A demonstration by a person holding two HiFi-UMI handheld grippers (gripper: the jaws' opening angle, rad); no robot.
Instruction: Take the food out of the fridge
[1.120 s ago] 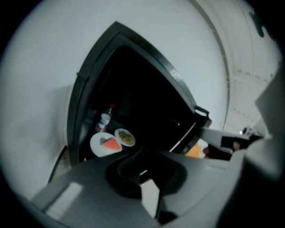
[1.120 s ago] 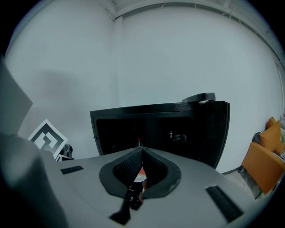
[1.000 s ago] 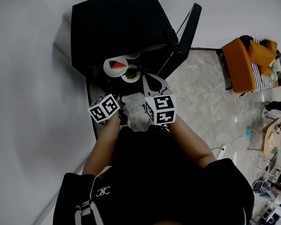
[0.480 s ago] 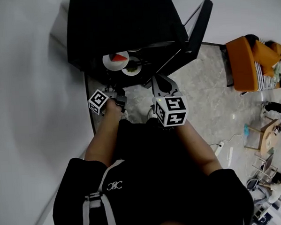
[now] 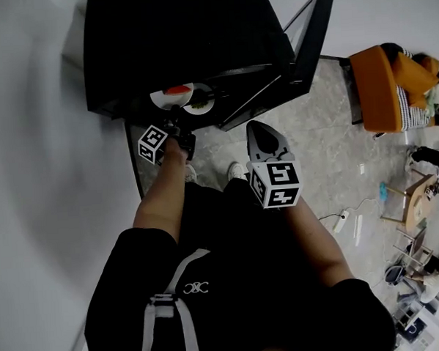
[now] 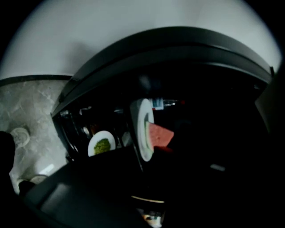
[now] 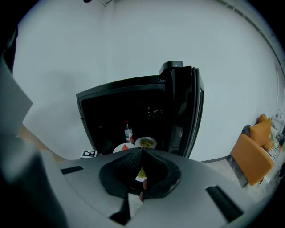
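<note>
An open black fridge holds a white plate with a watermelon slice and a plate of green food. My left gripper reaches in at the shelf's front, just below the watermelon plate. Its jaws have just been opening. In the left gripper view they are too dark to make out, and the watermelon plate stands just ahead, with the green plate beside it. I see no pads pressing on it. My right gripper is shut on nothing, back from the fridge. From there I see a bottle behind both plates.
The fridge door stands open to the right. A white wall runs along the left. An orange armchair sits at the far right on the marble floor, and a power strip lies nearby. The person's shoes are before the fridge.
The left gripper has moved up and into the fridge toward the watermelon plate. The right gripper has drifted right and back. The fridge sits higher in the head view.
</note>
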